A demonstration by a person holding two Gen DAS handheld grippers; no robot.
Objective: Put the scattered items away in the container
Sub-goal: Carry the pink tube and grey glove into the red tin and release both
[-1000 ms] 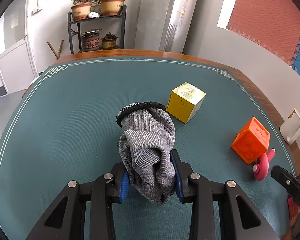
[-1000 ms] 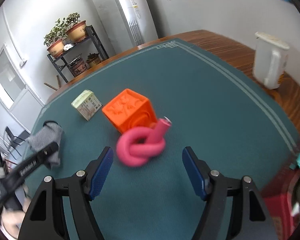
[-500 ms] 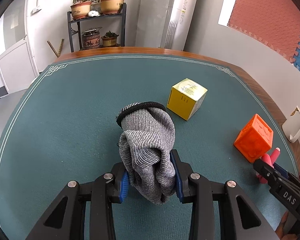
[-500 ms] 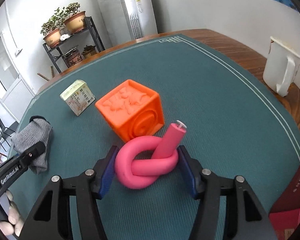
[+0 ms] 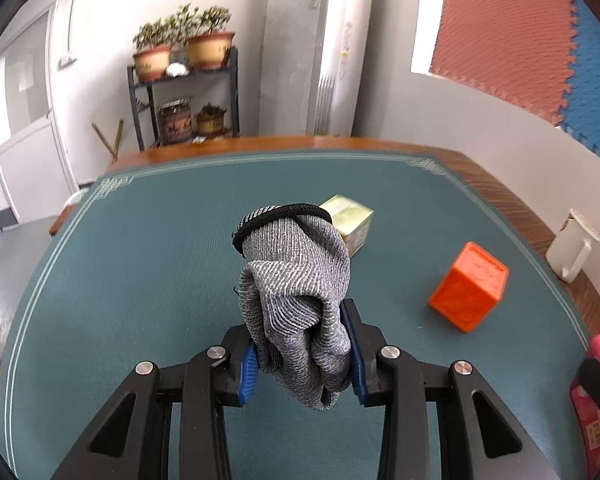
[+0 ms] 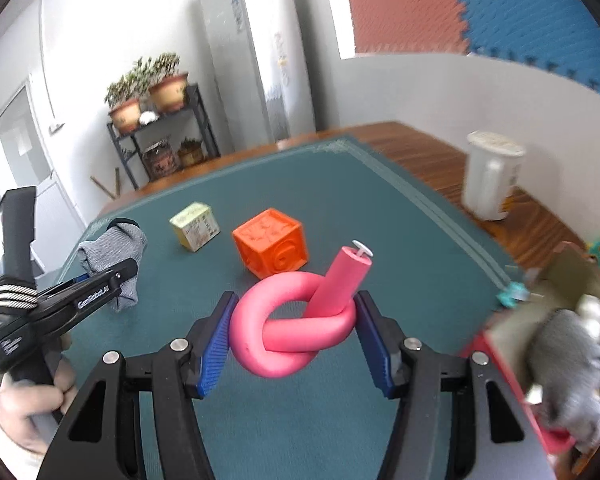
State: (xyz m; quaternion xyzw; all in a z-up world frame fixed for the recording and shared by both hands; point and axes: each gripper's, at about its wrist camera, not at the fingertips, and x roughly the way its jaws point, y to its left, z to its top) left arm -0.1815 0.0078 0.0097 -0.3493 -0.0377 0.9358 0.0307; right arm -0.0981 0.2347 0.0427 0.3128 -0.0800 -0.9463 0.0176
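Pink knotted tube (image 6: 296,320) is clamped in right gripper (image 6: 294,338) jaws, red box (image 6: 540,364) just right; grey glove (image 5: 300,300) is gripped in left gripper (image 5: 302,360) jaws, farther off.

Two tongs are seen: the left tongs (image 5: 302,354) and the right tongs (image 6: 294,338). One grey knitted glove (image 5: 296,292), one pink knotted foam tube (image 6: 300,316), one orange embossed cube (image 6: 274,248), one yellow-green carton (image 6: 195,225) and one white jug (image 6: 490,174) are counted on the counter (image 5: 148,264). One red-rimmed cardboard box (image 6: 540,328) is counted at its edge.
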